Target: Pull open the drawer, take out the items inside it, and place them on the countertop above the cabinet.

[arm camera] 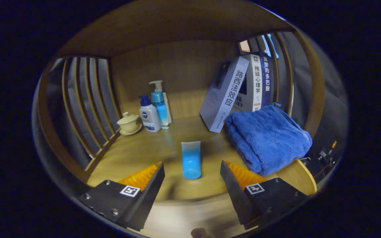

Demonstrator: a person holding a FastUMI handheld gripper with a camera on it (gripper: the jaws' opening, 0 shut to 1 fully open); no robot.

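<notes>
Through the gripper view, the gripper (192, 175) hangs with jaws released and wide apart, a blue tube (191, 159) standing on the wooden surface (137, 152) between them, untouched, near a folded blue towel (268, 138).

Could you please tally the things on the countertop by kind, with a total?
Tubes: 1, blue tube standing between the open fingers of the gripper
Bottles: 2, pump bottles
Cups: 1, lidded cup on a saucer
Books: 3
Towels: 1, blue towel
Total: 8
</notes>
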